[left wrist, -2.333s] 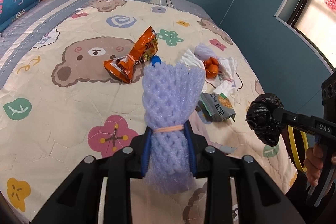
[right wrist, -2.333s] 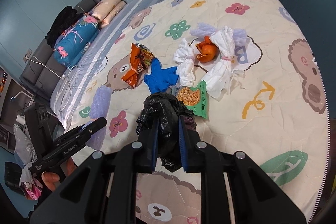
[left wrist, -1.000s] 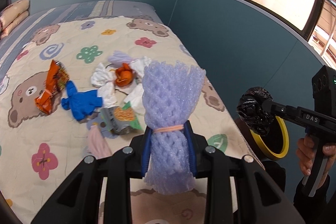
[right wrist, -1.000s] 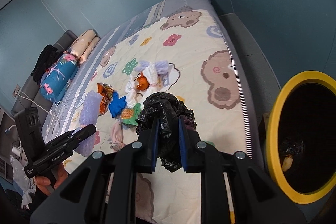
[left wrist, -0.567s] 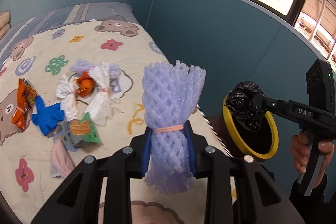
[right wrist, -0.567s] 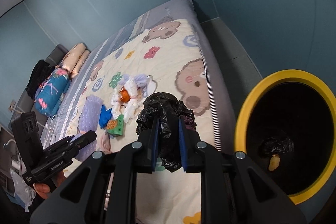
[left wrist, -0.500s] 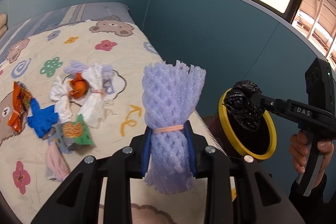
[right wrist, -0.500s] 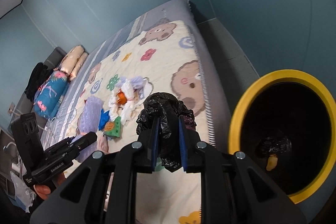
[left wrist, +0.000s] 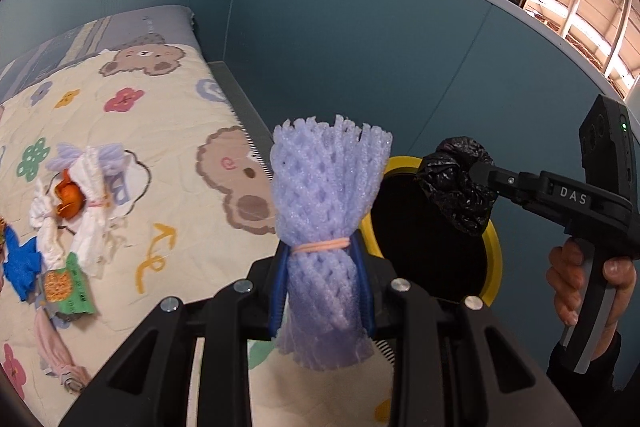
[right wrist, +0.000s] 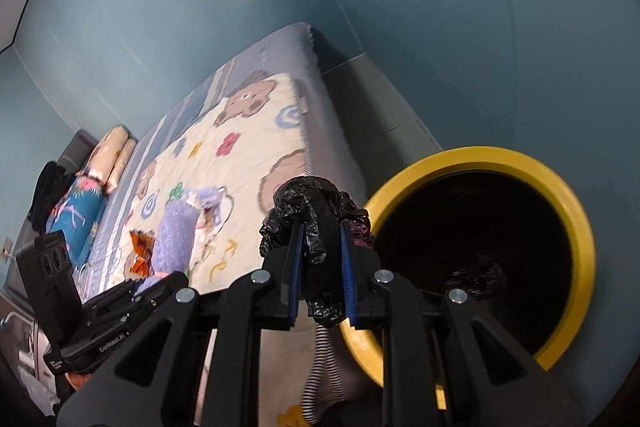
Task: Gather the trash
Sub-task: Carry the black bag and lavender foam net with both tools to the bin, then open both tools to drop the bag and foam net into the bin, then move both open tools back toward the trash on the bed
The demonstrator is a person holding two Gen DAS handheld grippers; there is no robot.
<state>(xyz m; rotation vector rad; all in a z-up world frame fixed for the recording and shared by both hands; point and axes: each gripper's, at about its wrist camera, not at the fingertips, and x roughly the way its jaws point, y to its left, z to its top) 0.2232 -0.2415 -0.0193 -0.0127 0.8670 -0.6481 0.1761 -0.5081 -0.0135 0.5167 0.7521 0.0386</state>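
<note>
My left gripper (left wrist: 322,291) is clenched on a roll of lilac foam netting (left wrist: 326,211); the netting is soft, open-celled and diamond-patterned, cinched at its waist by a thin pink rubber band (left wrist: 322,246), its frayed top fanning above the blue-edged fingers; it stands upright in front of the bin's near rim. My right gripper (right wrist: 319,281) is grasping a crumpled black plastic bag (right wrist: 316,223); the film is glossy and creased into a tight wad that bulges above the fingers and hangs a little below them; in the left wrist view that wad (left wrist: 460,185) sits over the bin's opening, with my right hand (left wrist: 588,281) wrapped round the black handle.

Just beyond both loads is the round bin (right wrist: 568,203); its rim is a thick smooth yellow ring and its inside is black, with another dark crinkled lump lying at the bottom. The bin stands on the floor beside the bed (left wrist: 168,131), whose quilted cream cover is printed with bears, flowers and arrows. More trash lies on that quilt, well apart from the bin: twisted white tissue (left wrist: 90,187) around an orange scrap (left wrist: 68,195), a crumpled blue piece (left wrist: 20,265), a flat green snack packet (left wrist: 66,291) and a limp pink strip (left wrist: 52,347).
</note>
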